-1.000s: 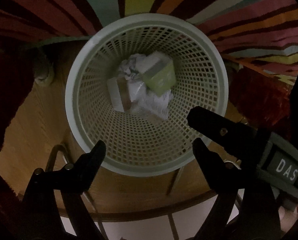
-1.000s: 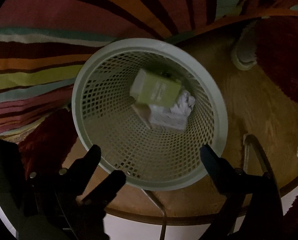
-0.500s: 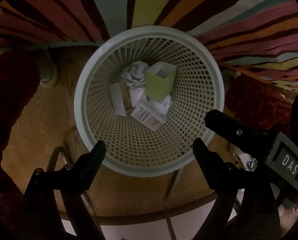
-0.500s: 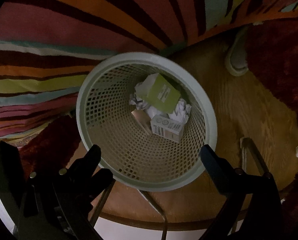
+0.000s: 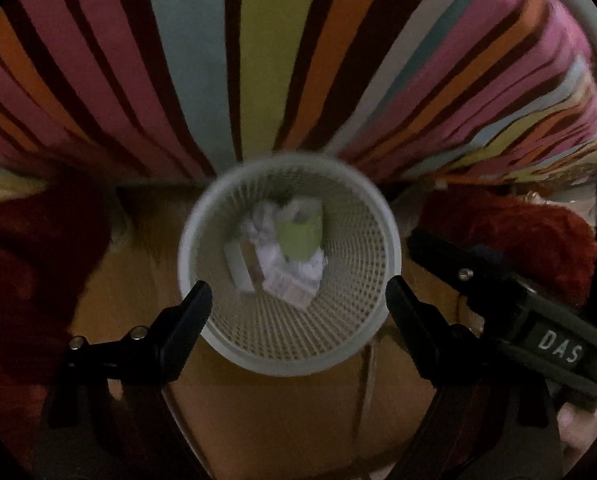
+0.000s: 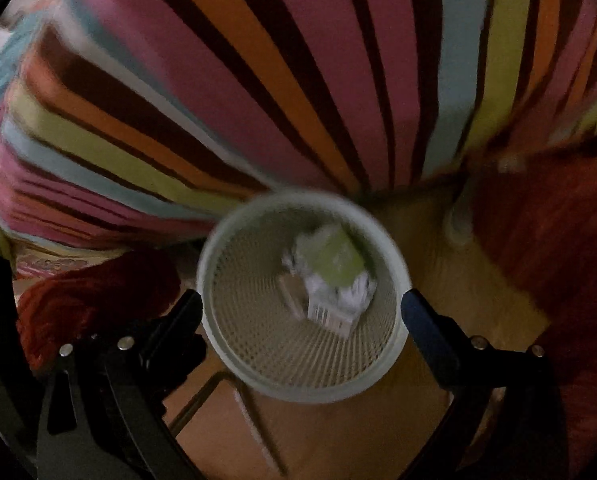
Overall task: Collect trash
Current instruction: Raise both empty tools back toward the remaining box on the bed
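A pale mesh wastebasket [image 5: 288, 354] stood on a wooden floor [image 5: 266, 412], holding crumpled white paper [image 5: 263, 222], a lime-green carton [image 5: 300, 236] and a small printed box [image 5: 290, 290]. Above it, the left gripper [image 5: 298, 300] and right gripper [image 6: 301, 307] each hung with jaws spread wide and empty. A striped multicoloured fabric [image 5: 258, 60] lay just behind the basket, and dark red shaggy rugs [image 5: 30, 276] flanked it.

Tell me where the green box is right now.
The green box lies at the bottom of the white mesh basket, near the centre of both wrist views, beside crumpled white paper, with the striped fabric beyond the basket.
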A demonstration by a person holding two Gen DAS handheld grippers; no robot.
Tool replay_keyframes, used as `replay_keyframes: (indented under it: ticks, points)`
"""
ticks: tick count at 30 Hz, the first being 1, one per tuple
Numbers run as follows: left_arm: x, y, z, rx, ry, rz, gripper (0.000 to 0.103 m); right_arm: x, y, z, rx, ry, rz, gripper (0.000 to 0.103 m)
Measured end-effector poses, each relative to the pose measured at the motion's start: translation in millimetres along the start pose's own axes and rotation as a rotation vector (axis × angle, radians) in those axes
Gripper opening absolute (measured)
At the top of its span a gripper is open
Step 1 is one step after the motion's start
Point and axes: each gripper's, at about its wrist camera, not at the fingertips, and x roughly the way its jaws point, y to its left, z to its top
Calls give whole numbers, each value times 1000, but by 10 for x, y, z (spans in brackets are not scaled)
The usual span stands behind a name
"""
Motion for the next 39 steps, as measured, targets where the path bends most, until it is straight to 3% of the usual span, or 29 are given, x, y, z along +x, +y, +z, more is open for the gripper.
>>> replay_keyframes:
  ticks: [9,17,27,39]
  points:
    - [-941,47,96,52,-384,85,86,-967,220,158,-195,-431,-27,95]
    - [-1316,31,319,66,-516,136,86,-1323,260,336,-226,-624,10,95]
    - [-1733,46,764,45,-592,89,86,-1444,270,816,-241,-610,-9,96]
    - [-1686,-18,1493,64,-582,114,86,-1370,356,1329,-262,-603,-61,96]
